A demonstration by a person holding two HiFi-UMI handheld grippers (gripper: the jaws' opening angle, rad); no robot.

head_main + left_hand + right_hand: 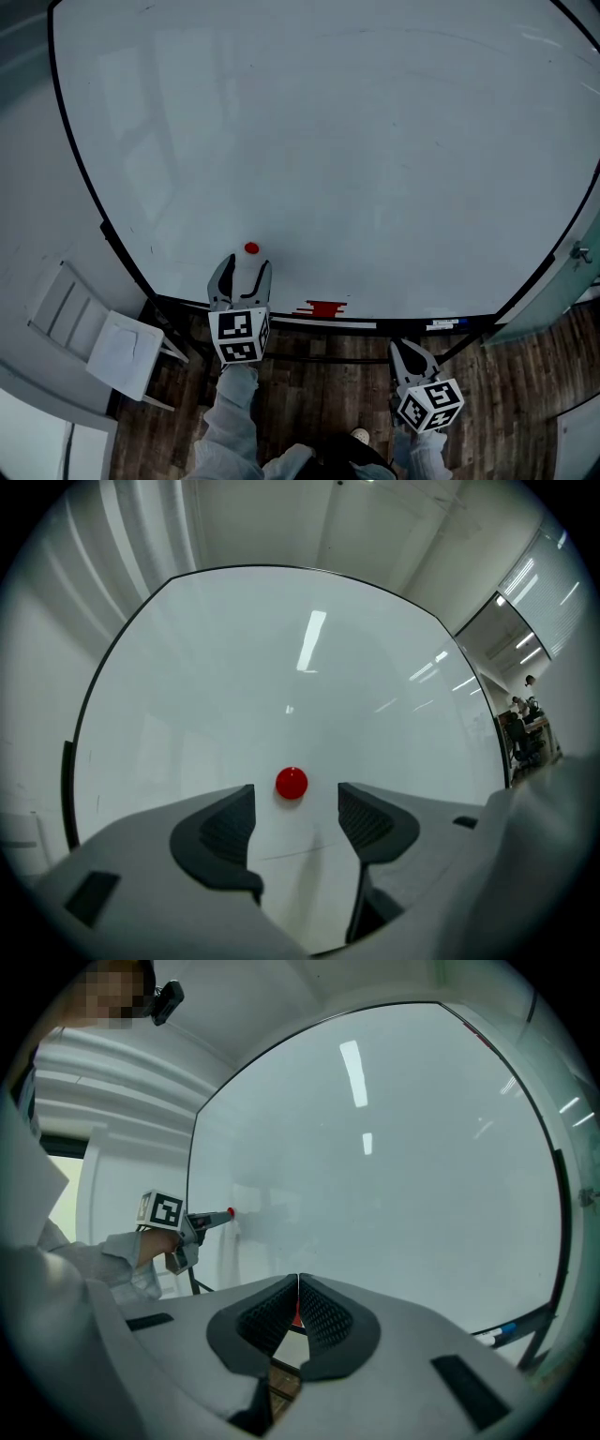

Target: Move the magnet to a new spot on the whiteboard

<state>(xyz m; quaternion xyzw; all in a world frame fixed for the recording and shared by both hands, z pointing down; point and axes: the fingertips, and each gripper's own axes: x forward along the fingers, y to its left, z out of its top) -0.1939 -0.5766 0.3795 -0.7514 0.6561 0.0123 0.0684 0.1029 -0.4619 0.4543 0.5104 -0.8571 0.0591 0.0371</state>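
Observation:
A small round red magnet sticks to the lower left part of the whiteboard. My left gripper points at the board just below it, open. In the left gripper view the magnet sits on the board between the two dark fingertips, and neither pad touches it. My right gripper hangs below the board's bottom edge, further right, shut with nothing in it. The right gripper view shows its jaws pressed together, and the left gripper with the magnet at its tips.
A ledge along the board's bottom edge holds a red eraser and a blue marker. A white chair stands at the left on the wooden floor. Glass panels border the board's right side.

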